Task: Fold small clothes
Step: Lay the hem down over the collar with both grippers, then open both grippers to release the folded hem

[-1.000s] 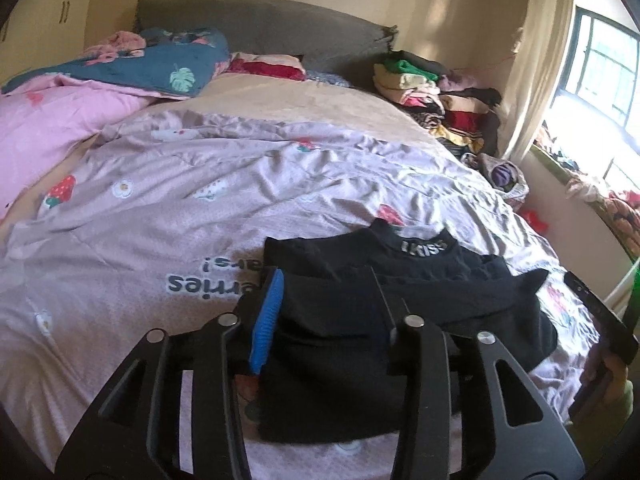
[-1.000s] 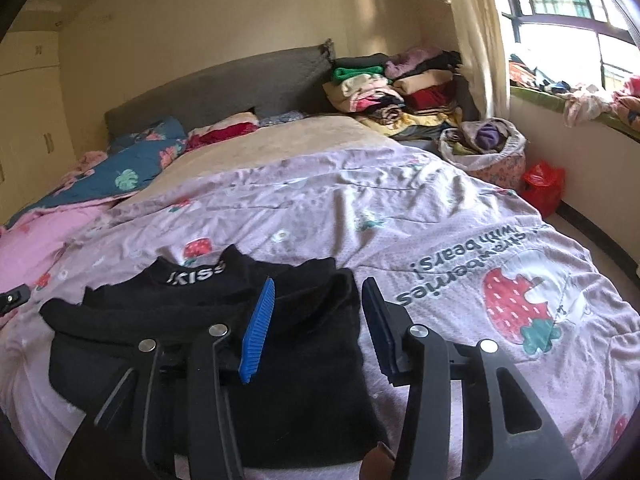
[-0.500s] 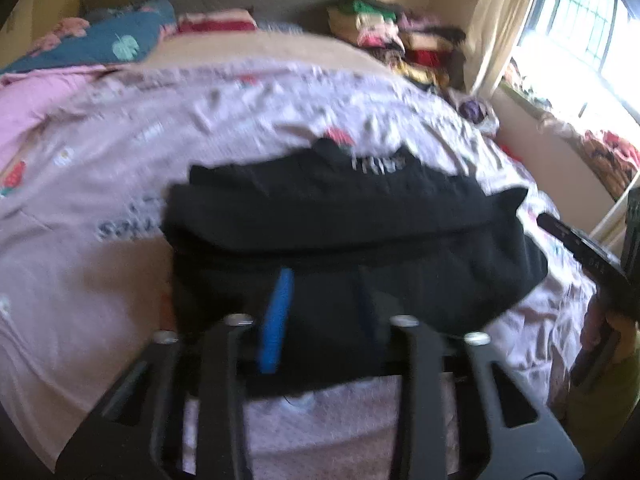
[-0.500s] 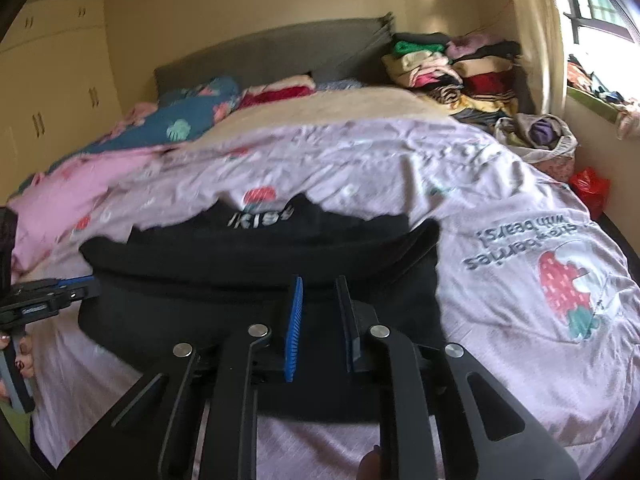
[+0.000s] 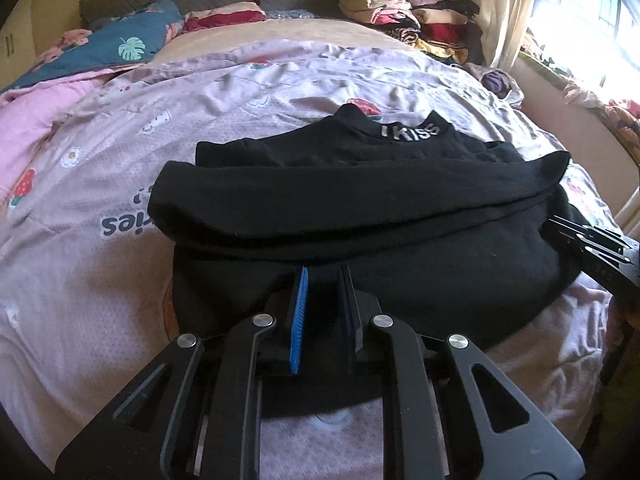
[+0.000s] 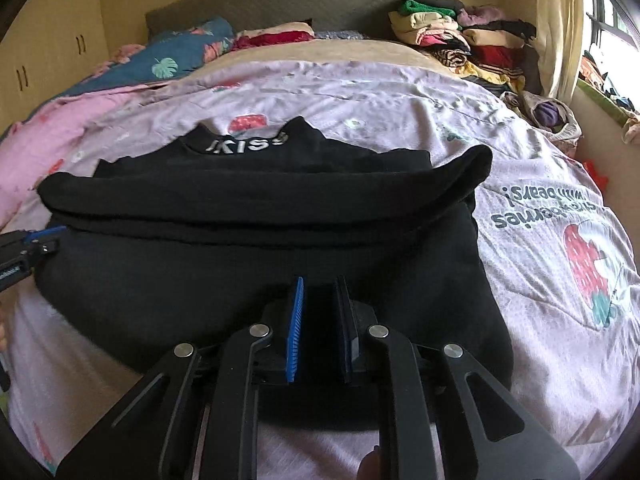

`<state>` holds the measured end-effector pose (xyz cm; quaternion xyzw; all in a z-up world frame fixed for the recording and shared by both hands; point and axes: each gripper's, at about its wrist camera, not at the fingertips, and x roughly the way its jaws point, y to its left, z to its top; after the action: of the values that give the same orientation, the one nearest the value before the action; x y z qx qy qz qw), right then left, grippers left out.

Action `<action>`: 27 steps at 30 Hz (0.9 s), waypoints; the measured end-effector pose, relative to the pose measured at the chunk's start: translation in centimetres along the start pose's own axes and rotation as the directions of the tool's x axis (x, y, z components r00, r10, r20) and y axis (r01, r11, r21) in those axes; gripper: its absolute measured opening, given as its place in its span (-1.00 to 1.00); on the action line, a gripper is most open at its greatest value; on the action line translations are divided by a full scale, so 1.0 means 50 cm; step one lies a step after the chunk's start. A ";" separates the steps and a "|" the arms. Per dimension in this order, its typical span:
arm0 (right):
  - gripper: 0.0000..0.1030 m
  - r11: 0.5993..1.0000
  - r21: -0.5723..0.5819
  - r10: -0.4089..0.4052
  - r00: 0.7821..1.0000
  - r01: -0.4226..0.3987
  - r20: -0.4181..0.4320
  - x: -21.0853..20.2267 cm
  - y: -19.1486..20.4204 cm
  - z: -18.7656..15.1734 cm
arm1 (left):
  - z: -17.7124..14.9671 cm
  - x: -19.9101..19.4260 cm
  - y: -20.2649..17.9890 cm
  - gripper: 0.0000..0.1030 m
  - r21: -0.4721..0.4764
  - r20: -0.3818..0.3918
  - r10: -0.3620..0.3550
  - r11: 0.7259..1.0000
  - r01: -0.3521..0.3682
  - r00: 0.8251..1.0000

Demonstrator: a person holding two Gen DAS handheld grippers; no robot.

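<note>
Both grippers dropped to near hem since 1 s ago, jaws just closing. Black top mid-bed on pink quilt, collar at 12. Left gripper & right gripper clenched on hem. Lift evenly, keep hem taut, lay toward collar.

Sunlit window, grey headboard

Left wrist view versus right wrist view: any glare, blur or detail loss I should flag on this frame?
Left wrist view: window blown out at right; black top is near featureless apart from its collar lettering; fisheye bends the bed edges. Right wrist view: sharp, milder window glare, same crushed blacks on the black top.
</note>
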<state>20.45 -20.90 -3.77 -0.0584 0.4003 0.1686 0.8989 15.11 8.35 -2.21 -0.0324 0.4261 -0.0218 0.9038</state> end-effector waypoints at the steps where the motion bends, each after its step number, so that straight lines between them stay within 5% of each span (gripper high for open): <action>1: -0.71 1.000 -0.002 0.000 1.000 0.000 -0.002 0.004 0.000 0.003 | 0.004 0.004 0.004 -0.82 -0.006 0.004 0.007 1.000 -0.007 1.000; 12: -0.71 0.991 0.086 0.107 0.994 -0.107 0.011 0.052 -0.043 0.085 | 0.050 0.045 0.021 -0.82 -0.018 0.028 0.043 0.999 -0.043 0.999; 21: -0.70 0.990 0.116 0.076 0.994 -0.085 0.079 0.057 -0.077 0.128 | 0.105 0.068 0.072 -0.78 -0.078 0.069 0.077 0.994 -0.071 0.995; 24: -0.70 0.992 0.115 0.032 0.994 -0.044 0.105 0.041 -0.098 0.130 | 0.116 0.058 0.095 -0.61 -0.118 0.090 0.081 0.991 -0.070 0.993; 27: -0.33 0.991 0.133 -0.024 0.993 0.008 0.118 0.028 -0.128 0.130 | 0.119 0.044 0.128 -0.52 -0.167 0.103 0.099 0.983 -0.080 0.990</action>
<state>28.10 -24.96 -0.63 0.0084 0.3555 0.1378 0.9244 21.18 14.82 -0.59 -0.0877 0.3767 0.0554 0.9205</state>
